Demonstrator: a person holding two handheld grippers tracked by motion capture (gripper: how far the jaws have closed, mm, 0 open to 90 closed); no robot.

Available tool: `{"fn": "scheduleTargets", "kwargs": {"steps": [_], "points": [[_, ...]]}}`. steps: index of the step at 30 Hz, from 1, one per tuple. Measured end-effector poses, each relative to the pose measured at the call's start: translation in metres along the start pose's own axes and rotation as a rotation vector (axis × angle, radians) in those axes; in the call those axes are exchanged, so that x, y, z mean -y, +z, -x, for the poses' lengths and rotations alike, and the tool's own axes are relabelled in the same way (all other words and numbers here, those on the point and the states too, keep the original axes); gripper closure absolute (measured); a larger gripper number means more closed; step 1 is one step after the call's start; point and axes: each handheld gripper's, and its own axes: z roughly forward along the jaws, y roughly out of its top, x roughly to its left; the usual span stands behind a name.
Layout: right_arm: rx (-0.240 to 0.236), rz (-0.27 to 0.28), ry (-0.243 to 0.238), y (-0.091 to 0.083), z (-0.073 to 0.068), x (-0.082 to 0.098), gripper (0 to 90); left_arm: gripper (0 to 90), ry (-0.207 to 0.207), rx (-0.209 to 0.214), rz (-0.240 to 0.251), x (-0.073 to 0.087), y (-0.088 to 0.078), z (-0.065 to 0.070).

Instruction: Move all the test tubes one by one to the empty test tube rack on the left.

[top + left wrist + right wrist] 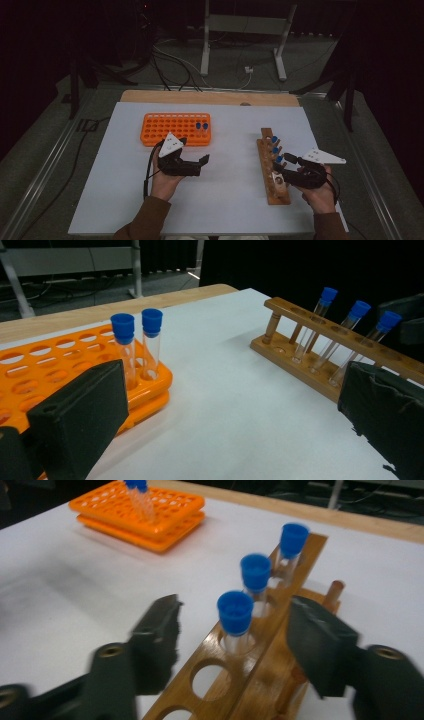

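Your high view looks down the desk (210,200); both tongs views sit low, sharing the wooden rack (300,357).

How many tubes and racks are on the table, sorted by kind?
Blue-capped tubes in the orange rack: 2
Blue-capped tubes in the wooden rack: 3
Racks: 2
Total: 7
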Motion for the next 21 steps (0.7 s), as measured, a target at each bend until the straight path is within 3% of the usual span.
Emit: {"fn": "scheduleTargets", "kwargs": {"steps": [9,21], "points": [[0.033,-0.024,-0.041,0.012,-0.004,0.003,72.2,0.9,-0.003,0.002,0.01,-0.001,-0.001,0.0],[0.071,-0.023,-0.047,0.021,-0.008,0.004,74.2,0.9,-0.013,0.006,0.03,-0.003,-0.003,-0.001]]}}
